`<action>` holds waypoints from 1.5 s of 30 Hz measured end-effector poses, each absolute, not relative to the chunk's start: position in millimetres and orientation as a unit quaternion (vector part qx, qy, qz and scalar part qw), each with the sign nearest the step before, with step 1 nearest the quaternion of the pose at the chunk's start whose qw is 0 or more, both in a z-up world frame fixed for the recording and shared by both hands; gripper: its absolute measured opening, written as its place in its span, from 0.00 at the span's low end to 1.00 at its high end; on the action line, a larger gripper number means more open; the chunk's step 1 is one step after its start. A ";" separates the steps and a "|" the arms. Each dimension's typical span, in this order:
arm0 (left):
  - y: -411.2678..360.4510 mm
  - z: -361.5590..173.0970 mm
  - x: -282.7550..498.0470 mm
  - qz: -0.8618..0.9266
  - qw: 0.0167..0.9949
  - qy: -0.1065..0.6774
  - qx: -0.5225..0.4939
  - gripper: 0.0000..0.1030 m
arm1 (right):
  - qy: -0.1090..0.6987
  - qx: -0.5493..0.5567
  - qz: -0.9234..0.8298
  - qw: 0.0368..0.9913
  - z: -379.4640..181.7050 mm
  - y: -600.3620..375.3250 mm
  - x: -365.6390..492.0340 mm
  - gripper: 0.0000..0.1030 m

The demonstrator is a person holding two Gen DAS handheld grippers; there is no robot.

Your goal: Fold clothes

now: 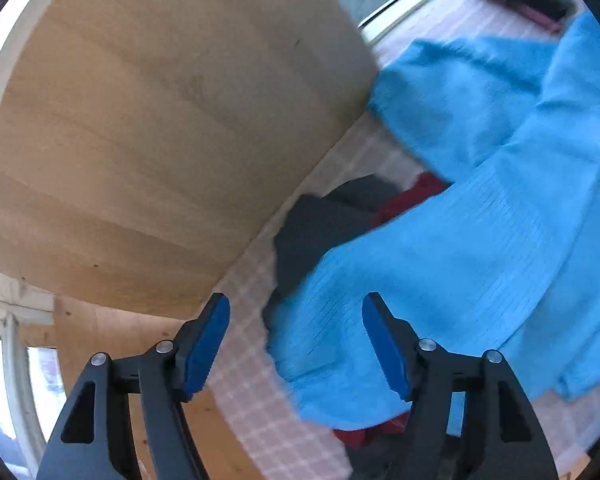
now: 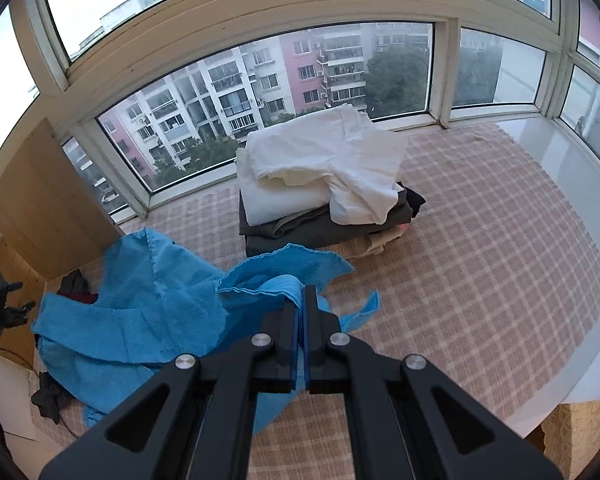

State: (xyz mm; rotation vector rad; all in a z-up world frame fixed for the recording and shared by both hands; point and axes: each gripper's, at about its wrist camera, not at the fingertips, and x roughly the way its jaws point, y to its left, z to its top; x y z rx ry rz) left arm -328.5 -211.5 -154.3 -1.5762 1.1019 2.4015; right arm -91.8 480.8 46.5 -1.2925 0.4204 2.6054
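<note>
The right gripper (image 2: 300,312) has its jaws clamped together on an edge of the blue garment (image 2: 152,320), pinching a fold of cloth so that corner lifts clear of the checked cover (image 2: 480,240); holding one corner up likely lets the rest hang and spread for folding. The left gripper (image 1: 296,344) has its jaws apart with nothing pressed between them; the blue garment (image 1: 440,280) lies beyond and below the fingers, probably so a second hold can be taken. The garment sprawls crumpled on the cover, draped partly over dark clothes (image 1: 320,224) and a red piece (image 1: 412,196) near the wooden panel (image 1: 160,120). Beyond the garment, nearer the window (image 2: 260,92), sits a stack (image 2: 320,184) of white and dark items, apparently those already folded and kept out of the way.
</note>
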 end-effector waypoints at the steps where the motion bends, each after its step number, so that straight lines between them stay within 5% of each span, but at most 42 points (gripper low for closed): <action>1: -203.5 -152.3 -320.6 0.784 0.046 0.354 -0.508 0.60 | 0.140 -0.439 0.882 0.099 46.6 478.5 -92.0 0.01; 5: -143.8 -149.8 -276.8 0.789 0.150 0.374 -0.465 0.62 | 0.133 -0.446 0.881 0.086 46.2 467.3 -94.4 0.01; 10: -39.5 -207.7 -226.1 0.720 0.318 0.436 -0.436 0.64 | 0.129 -0.448 0.881 0.073 45.1 457.6 -99.3 0.01; 15: 0.6 -270.3 -251.8 0.667 0.345 0.465 -0.469 0.60 | 0.124 -0.451 0.881 0.068 46.4 452.3 -101.1 0.01; 17: 3.1 -286.6 -266.7 0.654 0.342 0.468 -0.487 0.33 | 0.120 -0.451 0.882 0.068 47.3 451.0 -101.0 0.01; 18: 2.7 -290.2 -277.0 0.651 0.338 0.458 -0.502 0.05 | 0.119 -0.451 0.882 0.067 47.8 450.6 -100.9 0.01; 19: 2.6 -292.7 -287.6 0.648 0.333 0.448 -0.518 0.01 | 0.119 -0.450 0.882 0.067 48.0 450.5 -100.7 0.01; 23: -5.1 -286.8 -321.3 0.667 0.316 0.429 -0.521 0.01 | 0.122 -0.451 0.882 0.066 46.3 452.6 -102.2 0.01; 28: -8.8 -269.5 -314.1 0.654 0.336 0.424 -0.529 0.29 | 0.123 -0.457 0.879 0.060 42.0 452.1 -104.8 0.01; 36: 13.4 -259.7 -261.8 0.592 0.438 0.409 -0.538 0.31 | 0.126 -0.458 0.878 0.059 41.4 453.4 -110.3 0.01; 45: 33.0 -299.6 -294.2 0.580 0.415 0.426 -0.556 0.39 | 0.120 -0.462 0.877 0.055 40.8 449.0 -114.7 0.01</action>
